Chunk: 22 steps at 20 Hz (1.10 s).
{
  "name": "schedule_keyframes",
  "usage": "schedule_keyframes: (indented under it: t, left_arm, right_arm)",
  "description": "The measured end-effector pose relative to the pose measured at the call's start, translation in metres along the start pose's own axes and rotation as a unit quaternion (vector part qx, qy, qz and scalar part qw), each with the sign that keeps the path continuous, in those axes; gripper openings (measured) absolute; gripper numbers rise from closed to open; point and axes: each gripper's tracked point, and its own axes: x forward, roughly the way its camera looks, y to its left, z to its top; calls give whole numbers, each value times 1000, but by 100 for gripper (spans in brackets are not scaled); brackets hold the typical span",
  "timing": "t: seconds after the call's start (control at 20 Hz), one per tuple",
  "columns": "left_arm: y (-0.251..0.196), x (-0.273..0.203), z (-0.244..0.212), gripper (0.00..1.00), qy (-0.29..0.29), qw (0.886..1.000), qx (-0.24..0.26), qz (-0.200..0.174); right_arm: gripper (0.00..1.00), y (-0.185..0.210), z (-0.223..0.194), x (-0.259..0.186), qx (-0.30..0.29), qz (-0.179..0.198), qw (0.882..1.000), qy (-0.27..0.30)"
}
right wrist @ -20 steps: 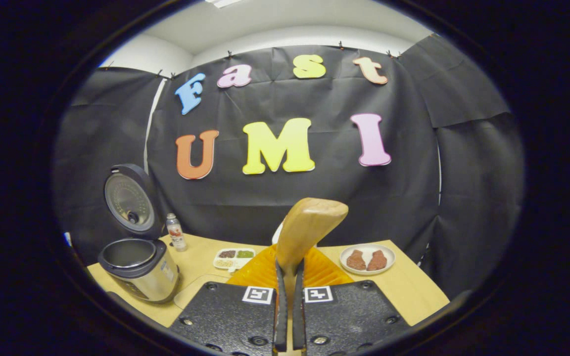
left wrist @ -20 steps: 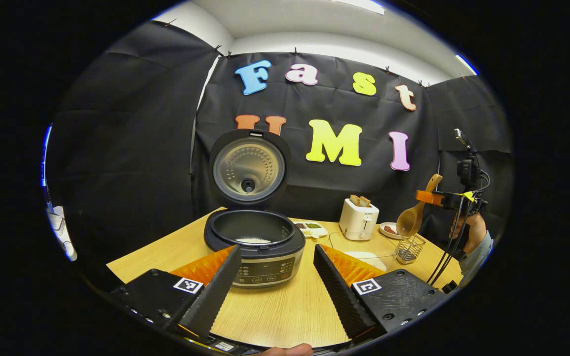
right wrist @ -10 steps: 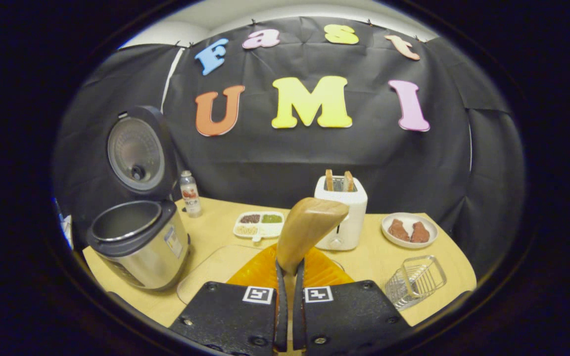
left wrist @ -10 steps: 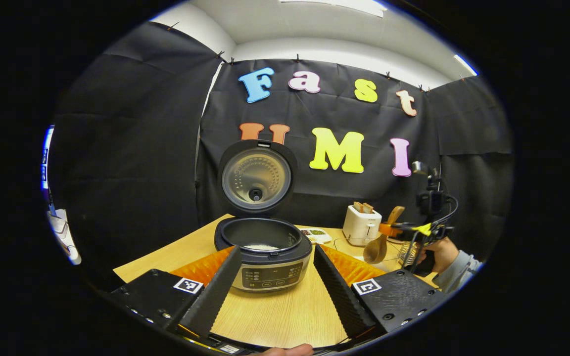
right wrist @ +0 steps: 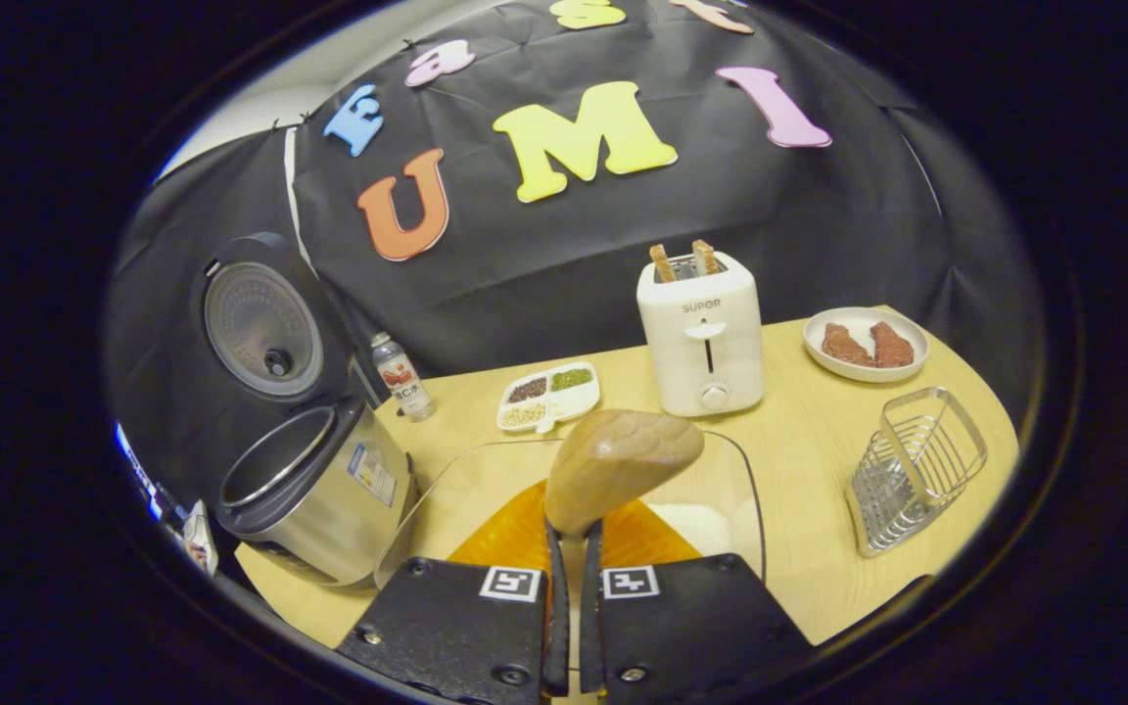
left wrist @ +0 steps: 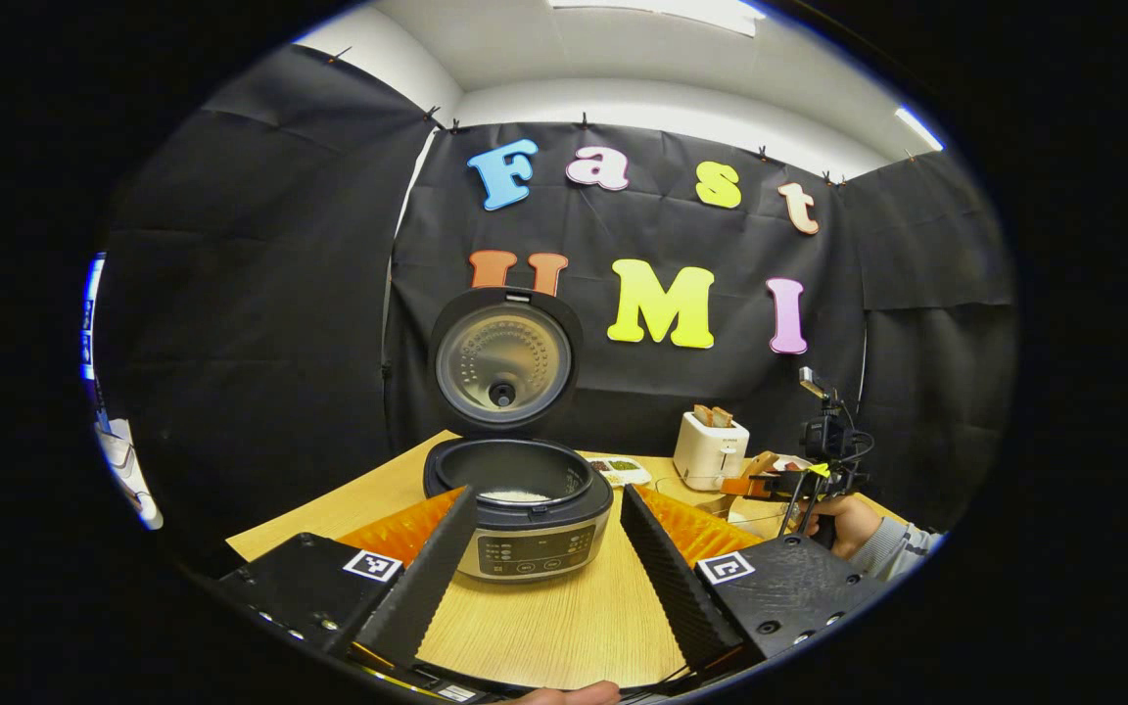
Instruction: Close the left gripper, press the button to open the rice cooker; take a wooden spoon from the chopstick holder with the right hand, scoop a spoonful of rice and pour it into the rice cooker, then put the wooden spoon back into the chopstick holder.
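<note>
In the left gripper view, our left hand-held gripper (left wrist: 544,568) hangs with its fingers spread wide and nothing between them, framing the black-and-steel rice cooker (left wrist: 519,504) with its round lid up and a little white rice in the pot. Off by the white toaster (left wrist: 711,450), the right hand-held gripper (left wrist: 770,484) is low over the pale wooden surface (left wrist: 544,627).

In the right gripper view, that right hand-held gripper (right wrist: 571,627) is clamped on the tan wooden spoon (right wrist: 618,465), poised above the clear glass dish of white rice (right wrist: 711,524). We judge scooping is the step: dip shallow, level out, lift slowly. The wire chopstick holder (right wrist: 916,470) sits just right of the dish. A small bottle (right wrist: 399,377) and a white divided tray of grains (right wrist: 549,397) stand behind the path to the cooker.
</note>
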Motion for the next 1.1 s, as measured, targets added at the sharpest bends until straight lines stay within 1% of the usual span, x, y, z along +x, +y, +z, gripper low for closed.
schedule_keyframes:
  t: [0.15,0.3,0.4,0.5,0.6,0.75,0.85,0.95,1.1]
  left_arm:
    - [3,1,-1,94,0,1000,-2,5]
    - [6,1,-1,94,-1,1000,-7,9]
    - [6,2,-2,94,-1,1000,-7,8]
    - [8,2,-2,94,0,1000,-5,10]
    - [10,2,-2,95,0,1000,-3,12]
    - [13,2,-1,94,0,1000,-7,13]
    - [12,3,-4,94,4,1000,-9,14]
    - [13,1,-3,94,2,1000,-7,13]
    - [12,0,-2,94,3,1000,-2,13]
  right_arm:
    - [10,6,-1,3,-4,3,1000,4]
    - [10,12,2,11,10,15,1000,17]
    - [10,11,2,11,33,24,999,25]
    - [10,13,2,12,74,44,996,35]
    - [10,12,2,15,112,64,991,44]
    - [9,14,2,15,148,84,984,52]
    - [9,17,4,15,178,102,977,58]
    - [10,16,5,14,191,107,974,60]
    - [10,11,15,11,192,97,976,39]
